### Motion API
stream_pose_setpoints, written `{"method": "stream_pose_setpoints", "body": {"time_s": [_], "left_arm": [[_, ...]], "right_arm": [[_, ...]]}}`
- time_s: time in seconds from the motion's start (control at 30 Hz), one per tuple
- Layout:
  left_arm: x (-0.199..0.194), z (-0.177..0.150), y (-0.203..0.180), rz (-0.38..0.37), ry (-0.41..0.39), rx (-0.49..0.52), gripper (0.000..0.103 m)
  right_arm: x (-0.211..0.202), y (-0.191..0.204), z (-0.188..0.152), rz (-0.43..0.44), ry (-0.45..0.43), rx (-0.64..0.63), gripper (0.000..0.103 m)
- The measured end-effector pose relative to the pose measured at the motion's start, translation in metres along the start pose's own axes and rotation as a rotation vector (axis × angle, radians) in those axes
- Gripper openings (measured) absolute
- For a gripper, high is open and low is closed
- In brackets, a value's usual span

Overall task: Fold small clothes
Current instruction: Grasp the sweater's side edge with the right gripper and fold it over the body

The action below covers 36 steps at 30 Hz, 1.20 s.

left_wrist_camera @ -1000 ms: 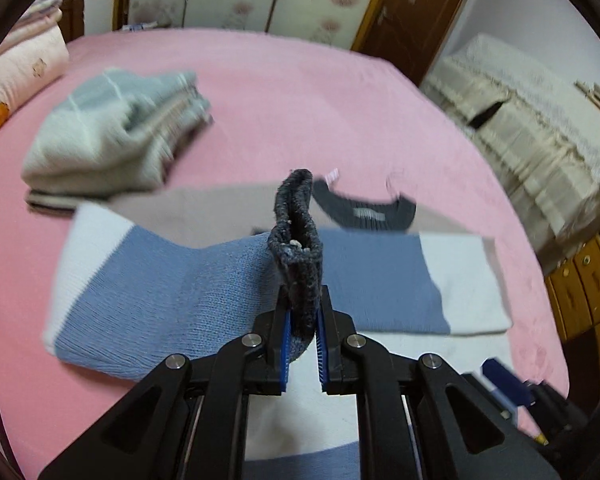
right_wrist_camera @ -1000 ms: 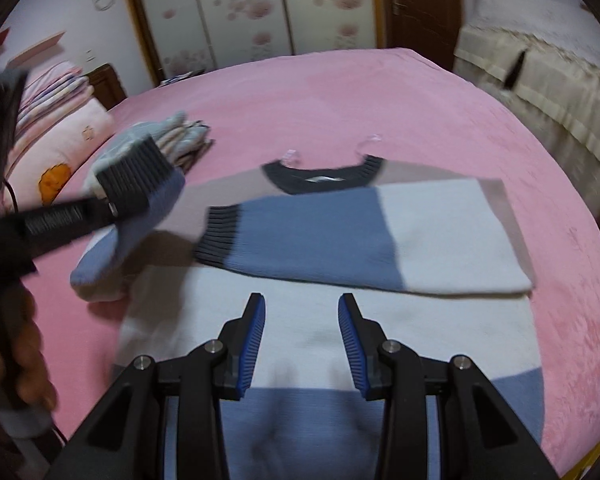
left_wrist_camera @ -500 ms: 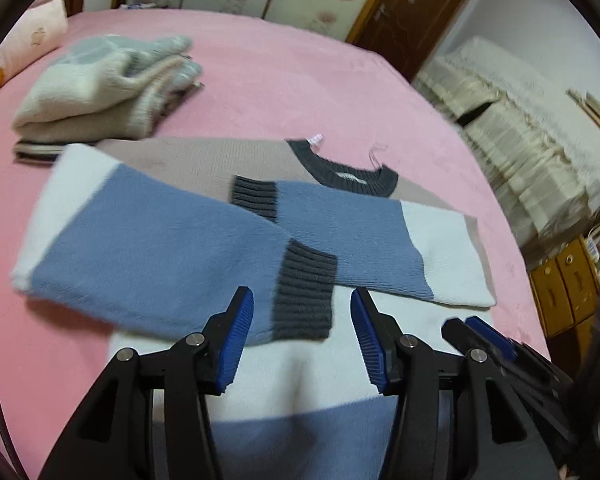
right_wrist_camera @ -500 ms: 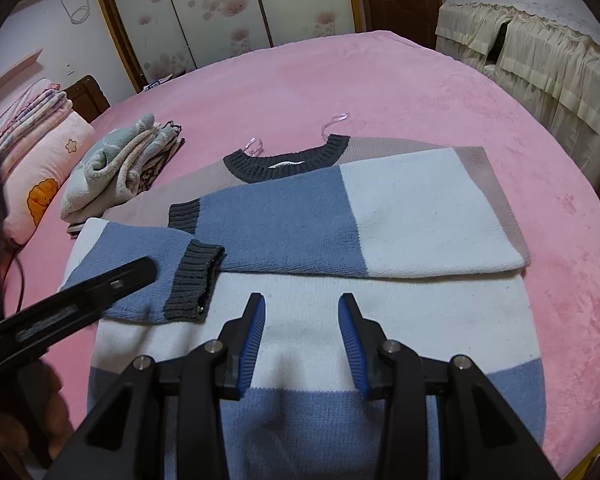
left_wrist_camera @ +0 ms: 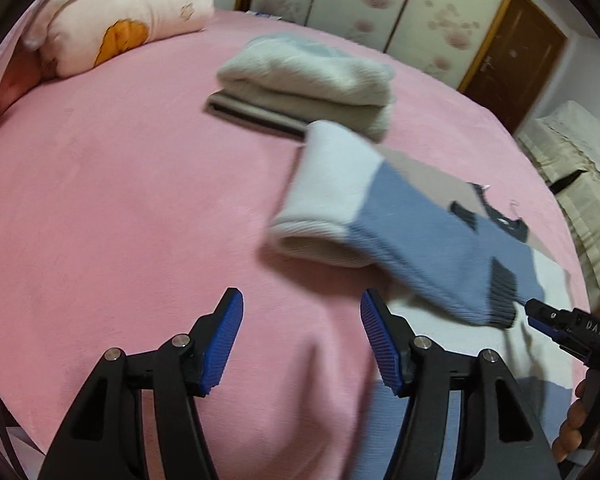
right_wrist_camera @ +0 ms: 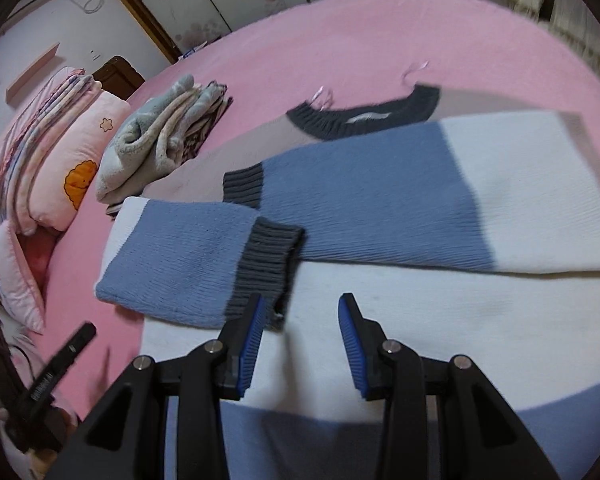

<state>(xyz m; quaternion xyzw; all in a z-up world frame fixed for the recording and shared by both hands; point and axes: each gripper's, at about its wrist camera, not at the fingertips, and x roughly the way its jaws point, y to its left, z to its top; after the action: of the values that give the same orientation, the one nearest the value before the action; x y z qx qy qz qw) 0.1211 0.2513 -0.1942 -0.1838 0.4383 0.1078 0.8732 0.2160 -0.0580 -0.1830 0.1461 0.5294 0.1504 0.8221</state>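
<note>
A blue, white and beige knit sweater (right_wrist_camera: 380, 320) with dark grey collar and cuffs lies flat on the pink bed. Both sleeves are folded across its chest: the left sleeve (right_wrist_camera: 188, 256) and the right sleeve (right_wrist_camera: 440, 200). The left sleeve also shows in the left wrist view (left_wrist_camera: 400, 236). My right gripper (right_wrist_camera: 300, 316) is open and empty, low over the white chest band by the left cuff (right_wrist_camera: 268, 260). My left gripper (left_wrist_camera: 300, 312) is open and empty over bare bed beside the sweater's left edge.
A stack of folded clothes (left_wrist_camera: 308, 80) (right_wrist_camera: 160, 132) lies beyond the sweater's left shoulder. Pink pillows (left_wrist_camera: 120, 20) (right_wrist_camera: 60, 152) sit at the bed head. Wardrobe doors and a brown door (left_wrist_camera: 512, 60) stand behind. A cream covered sofa (left_wrist_camera: 580, 160) is to the right.
My left gripper laid the left sleeve across the chest, opened and let its cuff go, then swung left over bare bed. My right gripper moved slightly toward the left cuff.
</note>
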Motion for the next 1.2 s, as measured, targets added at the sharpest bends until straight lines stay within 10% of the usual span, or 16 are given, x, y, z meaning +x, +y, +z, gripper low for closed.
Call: {"method": "stream_pose_setpoints", "body": {"time_s": [0.53,0.67,1.0,1.2], "left_arm": [[0.046,0.011,0.005,-0.063,0.033,-0.075,0.060],[0.052,0.018,0.003,-0.098,0.032,-0.102,0.061],[0.064,0.029,-0.028,-0.126,0.027,-0.088,0.061],[0.078,0.036,-0.056,-0.119,0.035,-0.053,0.061]], "right_arm": [[0.046,0.016,0.013,0.007,0.028,-0.062,0.037],[0.037,0.036,0.015,-0.009,0.004,-0.155,0.010],[-0.088,0.083,0.073,-0.038,-0.327,-0.333,0.007],[-0.124,0.042,0.097,-0.170,-0.416,-0.289,0.007]]}}
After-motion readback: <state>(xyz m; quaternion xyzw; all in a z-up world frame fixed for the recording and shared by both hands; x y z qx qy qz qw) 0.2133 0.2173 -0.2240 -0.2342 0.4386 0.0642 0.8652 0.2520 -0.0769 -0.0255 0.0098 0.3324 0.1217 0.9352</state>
